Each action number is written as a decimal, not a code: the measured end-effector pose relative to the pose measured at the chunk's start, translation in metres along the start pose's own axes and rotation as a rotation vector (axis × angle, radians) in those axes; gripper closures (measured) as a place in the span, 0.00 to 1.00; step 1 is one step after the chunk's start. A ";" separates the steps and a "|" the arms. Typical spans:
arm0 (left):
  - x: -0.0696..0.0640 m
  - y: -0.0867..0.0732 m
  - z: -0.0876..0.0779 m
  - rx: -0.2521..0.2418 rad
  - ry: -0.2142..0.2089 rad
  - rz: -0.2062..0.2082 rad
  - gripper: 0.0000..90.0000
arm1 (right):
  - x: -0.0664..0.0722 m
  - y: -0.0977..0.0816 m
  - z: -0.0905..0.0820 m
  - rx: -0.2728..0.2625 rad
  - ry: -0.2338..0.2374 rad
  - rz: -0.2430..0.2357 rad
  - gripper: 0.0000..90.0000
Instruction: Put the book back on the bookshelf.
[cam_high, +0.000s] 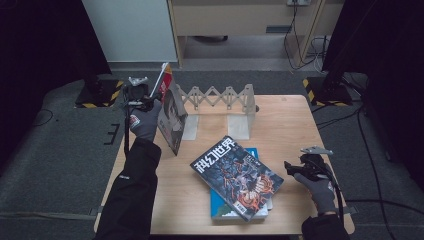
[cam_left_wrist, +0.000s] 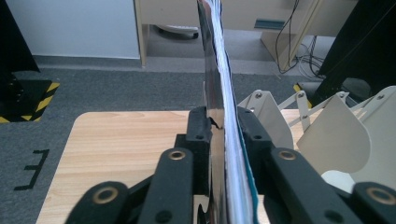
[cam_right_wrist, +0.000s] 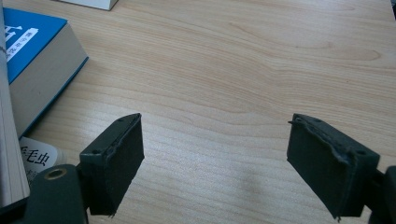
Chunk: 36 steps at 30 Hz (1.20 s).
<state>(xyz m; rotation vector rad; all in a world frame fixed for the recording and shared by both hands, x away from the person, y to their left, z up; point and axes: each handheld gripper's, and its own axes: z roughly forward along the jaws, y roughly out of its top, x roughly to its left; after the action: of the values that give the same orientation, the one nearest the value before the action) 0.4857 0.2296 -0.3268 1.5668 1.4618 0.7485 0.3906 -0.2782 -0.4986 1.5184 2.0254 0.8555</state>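
On the wooden desk (cam_high: 295, 120), the right claw (cam_high: 291, 167) rests at about four o'clock, its jaws spread wide over bare wood grain with nothing between them. Just left of it, a glossy science-fiction magazine (cam_high: 236, 176) lies flat and askew atop a thick blue book (cam_right_wrist: 28, 44). Farther off, at ten o'clock, the left claw (cam_left_wrist: 223, 126) is clenched on a thin, shiny-covered magazine (cam_high: 171, 114) standing on edge, its long axis near upright, its top leaning away. Behind stands a pale metal accordion book rack (cam_high: 225, 102) with rounded dividers.
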 end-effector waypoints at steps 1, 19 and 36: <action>0.000 0.000 -0.002 -0.007 0.000 0.002 0.82 | 0.000 0.000 0.000 -0.003 -0.002 -0.001 0.21; 0.022 -0.024 -0.053 -0.144 -0.183 -0.062 0.47 | -0.001 0.002 -0.004 -0.015 0.003 0.022 0.21; 0.032 -0.094 -0.078 -0.081 -0.303 -0.018 0.33 | 0.004 0.005 -0.012 -0.040 0.035 0.037 0.22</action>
<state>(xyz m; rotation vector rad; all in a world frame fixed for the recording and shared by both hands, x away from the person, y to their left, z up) 0.3777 0.2713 -0.3770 1.5279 1.2068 0.5258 0.3842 -0.2755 -0.4868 1.5338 1.9982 0.9384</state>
